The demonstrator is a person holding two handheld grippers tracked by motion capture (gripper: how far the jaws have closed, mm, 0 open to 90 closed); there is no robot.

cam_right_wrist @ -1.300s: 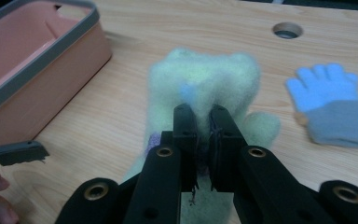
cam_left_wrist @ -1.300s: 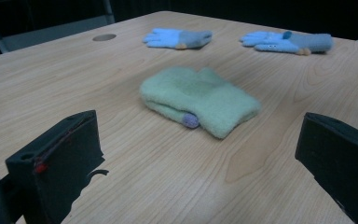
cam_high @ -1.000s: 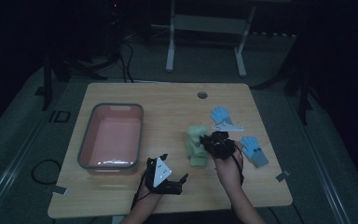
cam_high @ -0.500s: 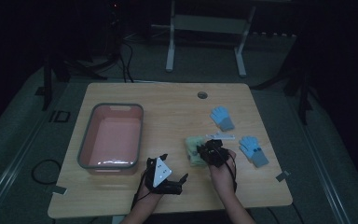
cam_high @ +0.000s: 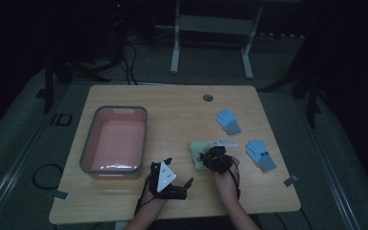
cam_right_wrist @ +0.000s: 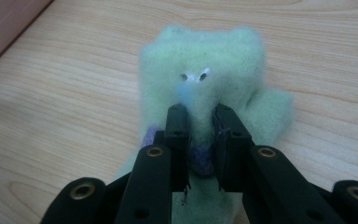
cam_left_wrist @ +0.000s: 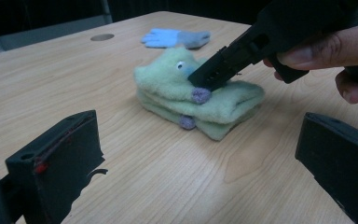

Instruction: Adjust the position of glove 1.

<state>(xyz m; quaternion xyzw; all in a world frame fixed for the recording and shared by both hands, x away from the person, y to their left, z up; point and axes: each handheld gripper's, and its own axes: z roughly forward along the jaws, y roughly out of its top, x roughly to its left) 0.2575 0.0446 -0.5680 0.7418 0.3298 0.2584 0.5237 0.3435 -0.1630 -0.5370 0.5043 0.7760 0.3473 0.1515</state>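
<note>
Tabletop of pale wood [cam_high: 124, 201] carries a grey-rimmed pink plastic tub [cam_high: 89, 148] at nine o'clock, and it holds nothing, so by my reckoning none of the sorting is done. Two light-blue knitted gloves, one [cam_high: 228, 120] at two o'clock and the other [cam_high: 260, 154] at three, lie untouched. The folded green fuzzy sock with purple nubs [cam_right_wrist: 214, 88] sits near the middle, toward five o'clock, flat on the wood. The right gripper [cam_right_wrist: 200, 122] has its jaws pinched tight into that fleece. The left gripper [cam_high: 165, 180] rests at six o'clock, jaws spread wide, holding nothing. Lifting and dropping into the tub look left to do
</note>
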